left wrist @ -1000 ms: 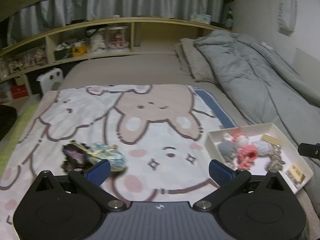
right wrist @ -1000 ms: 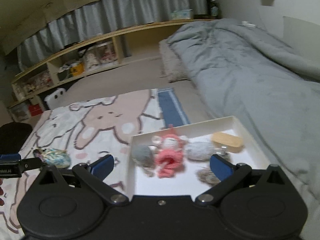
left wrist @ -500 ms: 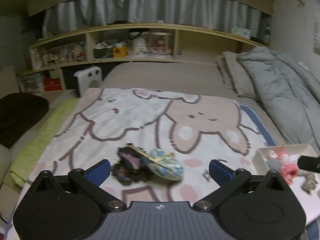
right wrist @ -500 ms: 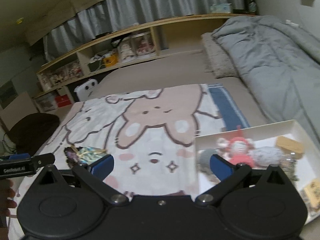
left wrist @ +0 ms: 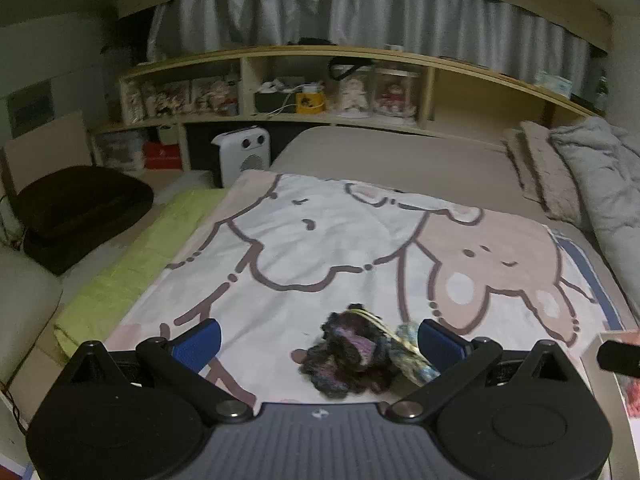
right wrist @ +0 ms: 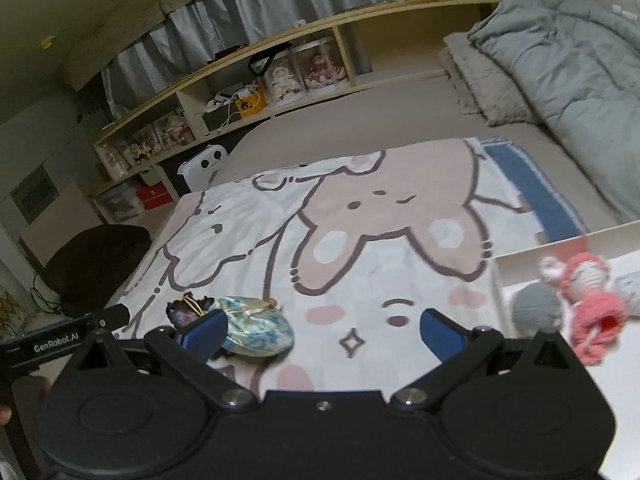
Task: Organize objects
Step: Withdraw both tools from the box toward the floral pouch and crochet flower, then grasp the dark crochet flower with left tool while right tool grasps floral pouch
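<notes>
Left wrist view: the left claw (left wrist: 318,338) gapes wide, empty, with a dark purple pouch (left wrist: 352,354) and a blue-white pouch (left wrist: 412,354) lying together between its fingers on the cartoon blanket (left wrist: 320,240). Right claw (right wrist: 322,330) — also wide open, holding nothing — hangs above the blanket; beyond it, the white tray (right wrist: 532,258) holds a pink knitted doll (right wrist: 588,300) and a grey ball (right wrist: 536,310).

My feeds are dim and grainy, lit by soft indoor light with no hard shadows or glare. Both fisheyes bow the shelf (left wrist: 336,60) and darken the corners. The dark pouch (left wrist: 352,354) and pink doll (right wrist: 588,300) look smeared with blur.
</notes>
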A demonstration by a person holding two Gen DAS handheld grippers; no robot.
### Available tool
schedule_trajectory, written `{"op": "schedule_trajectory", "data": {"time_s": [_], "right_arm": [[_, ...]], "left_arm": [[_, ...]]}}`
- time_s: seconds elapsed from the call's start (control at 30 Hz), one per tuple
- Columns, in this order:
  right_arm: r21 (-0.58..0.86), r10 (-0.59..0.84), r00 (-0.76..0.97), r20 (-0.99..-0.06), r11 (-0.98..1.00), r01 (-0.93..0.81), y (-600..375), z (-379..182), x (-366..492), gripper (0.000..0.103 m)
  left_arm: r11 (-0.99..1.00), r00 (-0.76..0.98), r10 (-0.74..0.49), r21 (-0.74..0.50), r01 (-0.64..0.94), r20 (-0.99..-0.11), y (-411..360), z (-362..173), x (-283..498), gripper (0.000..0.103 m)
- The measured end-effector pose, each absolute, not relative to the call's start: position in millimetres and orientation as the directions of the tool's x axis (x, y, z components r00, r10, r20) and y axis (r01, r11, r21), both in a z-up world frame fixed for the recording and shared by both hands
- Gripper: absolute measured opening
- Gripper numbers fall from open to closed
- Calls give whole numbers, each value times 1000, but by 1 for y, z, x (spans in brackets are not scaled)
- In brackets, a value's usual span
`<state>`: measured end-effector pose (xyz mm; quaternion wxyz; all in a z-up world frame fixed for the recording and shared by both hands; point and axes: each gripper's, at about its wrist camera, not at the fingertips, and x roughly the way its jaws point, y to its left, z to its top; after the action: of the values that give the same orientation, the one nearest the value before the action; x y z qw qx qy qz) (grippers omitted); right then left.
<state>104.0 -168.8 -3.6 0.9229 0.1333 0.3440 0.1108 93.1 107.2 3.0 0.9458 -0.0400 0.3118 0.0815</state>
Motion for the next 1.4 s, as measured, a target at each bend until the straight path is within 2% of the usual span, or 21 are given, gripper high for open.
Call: {"op": "schedule_trajectory", "data": {"time_s": [0.3,0.57,0.83,1.1,1.2,1.4], "right_arm": [[385,322,681,-658,921,-62,-135,-39,138,103],[510,365,597,-715,856,86,-110,-66,176,103],[553,374,528,-762,801,230,-87,-84,212,103],[543,399,443,-802,797,266,-66,-105,234,103],[522,395,419,-818,816,250,-65,-110,234,87],[566,442,439,-782,799,204,-83,-109,229,84]], "left_arm": [[954,748,160,-93,-284,-644,134,-19,115,103],[930,735,197,-112,-349,-649,149,-30,127,103],[957,693,107,-115,-266,-713,154,-55,139,103],[935,689,5,-242,-261,-725,154,-78,153,100],[932,683,-2,-249,-264,-730,153,-86,158,98],[925,688,-45,-291,-246,-724,148,-93,163,98]]}}
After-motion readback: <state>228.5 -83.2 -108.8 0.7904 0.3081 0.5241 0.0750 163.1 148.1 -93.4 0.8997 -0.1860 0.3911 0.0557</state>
